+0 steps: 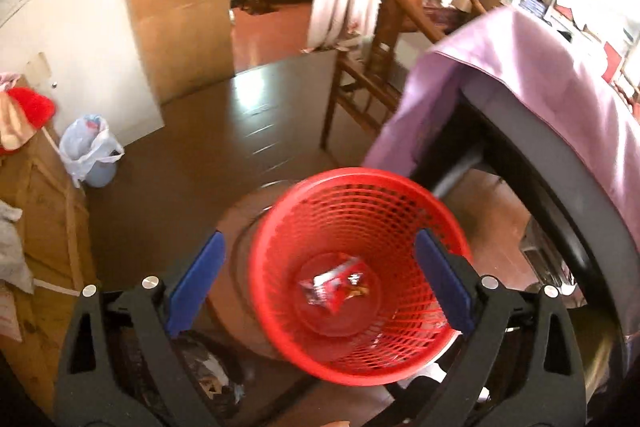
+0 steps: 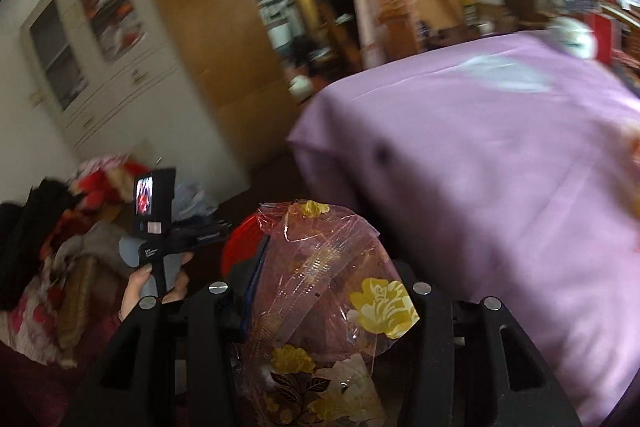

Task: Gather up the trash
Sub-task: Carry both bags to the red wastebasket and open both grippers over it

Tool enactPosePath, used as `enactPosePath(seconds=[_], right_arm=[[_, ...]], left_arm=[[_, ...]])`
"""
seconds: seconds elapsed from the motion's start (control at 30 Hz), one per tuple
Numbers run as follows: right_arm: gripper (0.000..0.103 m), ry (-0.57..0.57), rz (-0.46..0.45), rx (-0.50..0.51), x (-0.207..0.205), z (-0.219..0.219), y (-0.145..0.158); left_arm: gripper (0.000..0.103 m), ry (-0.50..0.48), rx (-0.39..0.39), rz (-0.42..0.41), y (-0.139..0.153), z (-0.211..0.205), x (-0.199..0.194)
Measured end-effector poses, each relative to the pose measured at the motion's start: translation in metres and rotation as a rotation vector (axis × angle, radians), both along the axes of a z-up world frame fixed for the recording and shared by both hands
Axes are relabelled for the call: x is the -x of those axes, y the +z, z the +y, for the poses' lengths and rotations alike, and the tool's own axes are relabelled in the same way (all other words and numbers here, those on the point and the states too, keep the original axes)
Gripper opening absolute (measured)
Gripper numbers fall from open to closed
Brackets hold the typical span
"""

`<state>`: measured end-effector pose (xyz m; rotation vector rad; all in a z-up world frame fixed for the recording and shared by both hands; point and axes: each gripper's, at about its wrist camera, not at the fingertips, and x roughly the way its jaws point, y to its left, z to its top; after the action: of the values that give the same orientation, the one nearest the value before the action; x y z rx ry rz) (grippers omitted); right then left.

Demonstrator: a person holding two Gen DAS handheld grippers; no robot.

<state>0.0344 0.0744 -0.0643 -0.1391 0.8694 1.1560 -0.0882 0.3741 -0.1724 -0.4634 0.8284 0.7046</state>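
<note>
A: What is closest in the left wrist view?

B: The left gripper [image 1: 318, 281] is seen spread wide with nothing pinched. The red bin [image 1: 352, 267] lies below it, from about 6 to 3 o'clock of the frame, and one pad overlaps its rim in the picture. A crumpled wrapper [image 1: 338, 285] is seen at the bin's bottom.

A: And the right?

B: The right gripper [image 2: 320, 291] is pinched on a clear film [image 2: 320, 287] printed with yellow flowers; the pads are hidden by it. A slice of the bin [image 2: 242, 243] shows at 9 o'clock of the film, partly behind it.

A: What could go wrong?

B: The film is bulky and springy, so it may be caught on the rim or be sprung back out once released. It may cling to the pads. The bin looks light, and could be knocked over by the left gripper so near the rim. The view is blurred, so alignment cannot be judged well.

A: Farther off?

B: A purple cloth [image 2: 480, 167] is draped at 2 o'clock; the film could be snagged on its corner. At 9 o'clock in the left view, a second lined bin [image 1: 90, 151] stands well apart, and could be mistaken for the target.
</note>
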Motion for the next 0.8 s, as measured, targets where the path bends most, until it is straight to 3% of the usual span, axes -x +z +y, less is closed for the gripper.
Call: enactPosePath(seconds=[0.27,0.3,0.33,0.4,0.43,0.57,0.8], right_arm=[[0.053,0.204,0.074,0.073,0.024,0.133,-0.044],[0.056,0.218,0.071,0.085,0.027,0.147,-0.048],[0.068,0.234,0.064,0.099,0.030,0.164,-0.054],[0.082,0.240,0.068,0.115,0.029,0.186,-0.063],[0.083,0.230,0.081,0.115,0.028,0.194,-0.066],[0.084,0.225,0.166,0.098,0.016,0.206,-0.075],[0.084,0.181,0.074,0.084,0.016,0.182,-0.059]], left_arm=[[0.092,0.136,-0.014,-0.007,0.001,0.045,0.038],[0.092,0.143,-0.012,-0.011,0.000,0.048,0.039],[0.092,0.155,-0.009,-0.015,0.000,0.054,0.044],[0.092,0.169,-0.003,-0.020,0.000,0.061,0.051],[0.092,0.181,0.003,-0.024,0.000,0.066,0.056],[0.092,0.197,0.020,-0.034,-0.002,0.074,0.064],[0.092,0.181,0.012,-0.058,0.006,0.067,0.065]])
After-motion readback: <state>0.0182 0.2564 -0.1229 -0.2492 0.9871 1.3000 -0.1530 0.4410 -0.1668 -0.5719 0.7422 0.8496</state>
